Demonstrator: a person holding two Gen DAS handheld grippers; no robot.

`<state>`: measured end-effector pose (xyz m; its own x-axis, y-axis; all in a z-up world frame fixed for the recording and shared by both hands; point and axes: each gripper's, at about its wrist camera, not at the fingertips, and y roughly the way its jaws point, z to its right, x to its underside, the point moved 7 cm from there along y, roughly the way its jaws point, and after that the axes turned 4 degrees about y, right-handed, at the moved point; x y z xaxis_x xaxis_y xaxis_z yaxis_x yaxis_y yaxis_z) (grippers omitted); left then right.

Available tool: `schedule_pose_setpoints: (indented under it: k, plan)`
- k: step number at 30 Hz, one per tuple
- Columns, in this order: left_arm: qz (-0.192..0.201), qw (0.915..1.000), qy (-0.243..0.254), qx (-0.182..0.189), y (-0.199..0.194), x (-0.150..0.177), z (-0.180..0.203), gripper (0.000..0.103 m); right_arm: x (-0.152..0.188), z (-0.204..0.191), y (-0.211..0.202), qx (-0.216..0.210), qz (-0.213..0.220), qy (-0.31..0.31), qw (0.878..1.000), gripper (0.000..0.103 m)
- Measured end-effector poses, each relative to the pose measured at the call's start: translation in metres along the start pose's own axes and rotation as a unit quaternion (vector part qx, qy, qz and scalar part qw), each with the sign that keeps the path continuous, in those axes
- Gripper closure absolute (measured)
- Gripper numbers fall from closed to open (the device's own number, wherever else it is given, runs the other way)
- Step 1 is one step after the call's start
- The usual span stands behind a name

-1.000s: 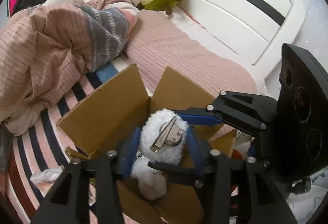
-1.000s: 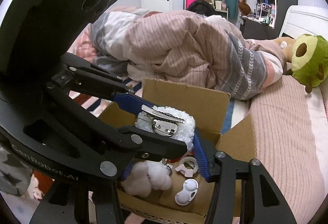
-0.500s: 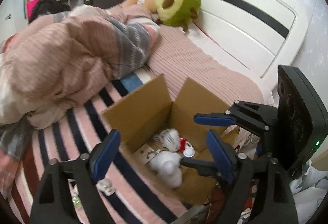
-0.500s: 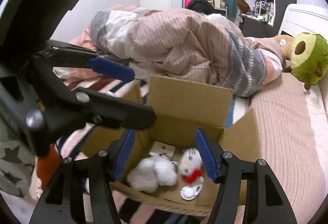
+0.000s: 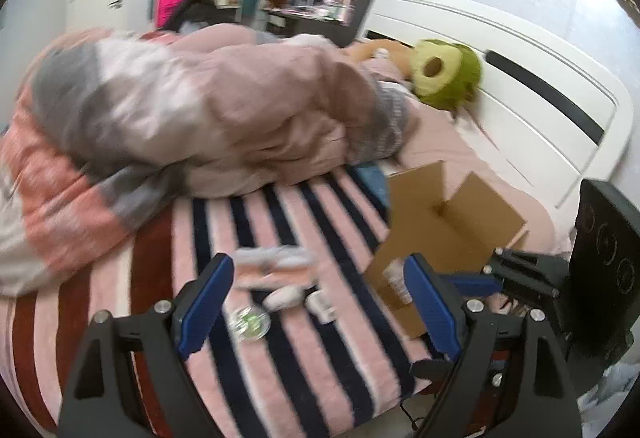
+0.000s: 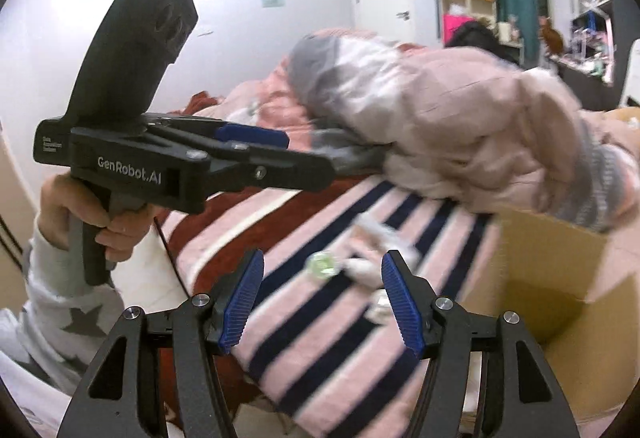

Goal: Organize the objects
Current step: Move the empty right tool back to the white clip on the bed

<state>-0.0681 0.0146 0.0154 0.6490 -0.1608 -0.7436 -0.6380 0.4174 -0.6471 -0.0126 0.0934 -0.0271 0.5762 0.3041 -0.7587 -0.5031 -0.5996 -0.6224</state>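
An open cardboard box [image 5: 448, 226] stands on the striped bed, at the right in both views [image 6: 560, 278]. Several small items lie on the stripes left of it: a clear green round thing [image 5: 250, 322], two small white things [image 5: 286, 298], and a white-pink packet [image 5: 276, 266]. They show blurred in the right wrist view [image 6: 324, 264]. My left gripper [image 5: 316, 302] is open and empty, above these items. My right gripper [image 6: 322, 300] is open and empty, back from the bed edge. The left gripper's body shows in the right wrist view [image 6: 192, 161].
A rumpled pink-grey quilt [image 5: 192, 117] covers the bed's far half. A green avocado plush [image 5: 444, 77] leans on the white headboard [image 5: 520, 77]. The bed edge [image 6: 280, 390] runs below the grippers. Shelves and a door stand behind.
My left gripper dropped the white fluffy toy into the box, opened and swung left over the small items. My right gripper also pulled back and turned left.
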Motion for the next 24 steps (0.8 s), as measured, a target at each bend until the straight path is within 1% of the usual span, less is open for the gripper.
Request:
schedule_pose_setpoints:
  k: [3,6,8,10,11,12,14,15,16,17,18,19,21,24]
  plan:
    - [0.004,0.9998,-0.019,-0.005,-0.001,0.023,-0.022,0.018,0.015,-0.011,0.031,-0.012,-0.023,0.018,1.0,0.045]
    - [0.003,0.9992,-0.039,-0.007,0.002,0.044,-0.04,0.018,0.039,-0.006,0.062,-0.013,-0.054,0.069,0.996,0.045]
    - [-0.001,0.9985,-0.054,0.001,0.008,0.058,-0.051,0.018,0.053,0.002,0.077,0.006,-0.066,0.09,0.994,0.045]
    - [-0.012,0.9978,-0.065,0.007,0.014,0.07,-0.059,0.018,0.072,0.017,0.096,0.028,-0.082,0.126,0.988,0.045]
    - [-0.019,0.9975,-0.068,0.007,0.019,0.076,-0.063,0.018,0.075,0.023,0.099,0.037,-0.085,0.136,0.986,0.045]
    - [-0.024,0.9972,-0.07,0.004,0.022,0.081,-0.066,0.018,0.079,0.032,0.104,0.055,-0.086,0.146,0.984,0.045]
    - [-0.027,0.9967,-0.077,0.002,0.026,0.087,-0.074,0.018,0.085,0.048,0.107,0.11,-0.074,0.144,0.981,0.045]
    - [-0.028,0.9963,-0.081,0.006,0.027,0.09,-0.077,0.018,0.087,0.056,0.107,0.14,-0.066,0.137,0.978,0.045]
    - [-0.03,0.9959,-0.085,0.011,0.03,0.093,-0.078,0.018,0.089,0.066,0.11,0.162,-0.064,0.138,0.975,0.046]
    - [-0.032,0.9958,-0.085,0.014,0.031,0.095,-0.08,0.018,0.09,0.073,0.114,0.166,-0.067,0.147,0.973,0.048]
    - [-0.033,0.9957,-0.085,0.016,0.033,0.096,-0.08,0.018,0.092,0.08,0.118,0.165,-0.071,0.16,0.971,0.056]
    - [-0.035,0.9956,-0.085,0.018,0.035,0.098,-0.081,0.018,0.094,0.087,0.122,0.17,-0.074,0.17,0.968,0.06]
    - [-0.038,0.9953,-0.086,0.02,0.038,0.099,-0.084,0.018,0.096,0.096,0.126,0.182,-0.078,0.171,0.965,0.063]
    - [-0.041,0.9948,-0.091,0.023,0.042,0.101,-0.087,0.018,0.1,0.1,0.131,0.186,-0.082,0.167,0.965,0.067]
